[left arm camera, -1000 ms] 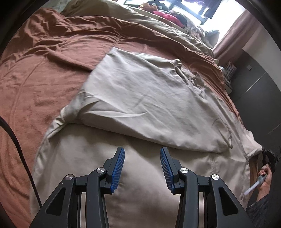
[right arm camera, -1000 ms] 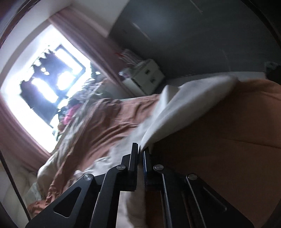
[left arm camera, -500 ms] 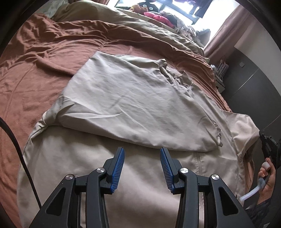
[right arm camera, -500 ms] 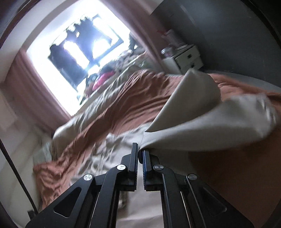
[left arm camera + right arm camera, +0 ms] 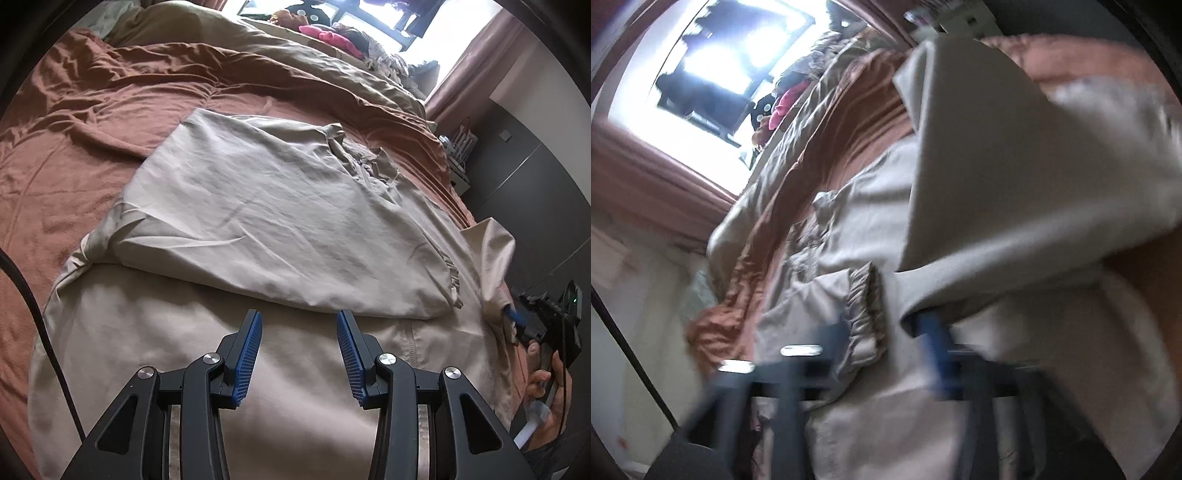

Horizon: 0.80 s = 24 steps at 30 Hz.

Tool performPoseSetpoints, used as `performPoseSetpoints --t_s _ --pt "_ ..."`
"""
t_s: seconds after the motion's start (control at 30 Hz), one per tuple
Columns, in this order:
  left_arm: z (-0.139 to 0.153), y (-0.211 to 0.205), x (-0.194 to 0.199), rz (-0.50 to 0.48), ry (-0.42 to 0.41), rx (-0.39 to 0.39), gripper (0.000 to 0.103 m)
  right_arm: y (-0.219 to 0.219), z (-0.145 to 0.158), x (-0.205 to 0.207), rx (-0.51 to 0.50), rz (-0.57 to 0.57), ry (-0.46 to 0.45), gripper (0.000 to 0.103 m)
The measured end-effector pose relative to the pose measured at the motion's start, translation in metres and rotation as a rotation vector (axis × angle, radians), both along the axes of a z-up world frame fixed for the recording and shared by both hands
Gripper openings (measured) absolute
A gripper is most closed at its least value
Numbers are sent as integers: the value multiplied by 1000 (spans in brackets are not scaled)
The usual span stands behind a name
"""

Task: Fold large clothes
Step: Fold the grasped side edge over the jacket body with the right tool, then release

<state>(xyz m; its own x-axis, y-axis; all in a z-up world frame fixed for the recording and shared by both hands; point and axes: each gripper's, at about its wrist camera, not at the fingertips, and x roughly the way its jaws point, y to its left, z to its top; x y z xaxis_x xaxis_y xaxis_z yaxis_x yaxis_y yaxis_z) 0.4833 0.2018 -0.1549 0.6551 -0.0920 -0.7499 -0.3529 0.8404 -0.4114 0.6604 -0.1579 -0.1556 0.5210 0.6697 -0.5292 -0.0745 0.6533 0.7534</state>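
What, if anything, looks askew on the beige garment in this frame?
The folded-over sleeve lies diagonally across the beige garment, its elastic cuff bunched. The other sleeve stands lifted at the right gripper, not flat. The right wrist view is heavily motion-blurred. The left gripper is open and empty.

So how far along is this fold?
One side of the wrinkled beige fabric garment lies folded across its body. The right gripper, jaws apparently apart in blur, is at the raised opposite flap. The left gripper hangs open, empty. That flap and the final folds remain.
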Motion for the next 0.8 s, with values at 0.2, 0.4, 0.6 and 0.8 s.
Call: performPoseSetpoints --t_s 0.2,0.4,0.6,0.8 --pt "0 -7 4 -12 -1 3 44 -62 -2 3 133 -153 -44 82" --pt "0 -13 6 -27 -3 16 44 -123 -33 5 126 -434 45 81" --pt "-7 -10 20 0 2 -1 44 -167 -77 36 171 -566 98 54" --pt "-7 -18 26 -17 2 -8 44 -159 -89 51 224 -595 32 6"
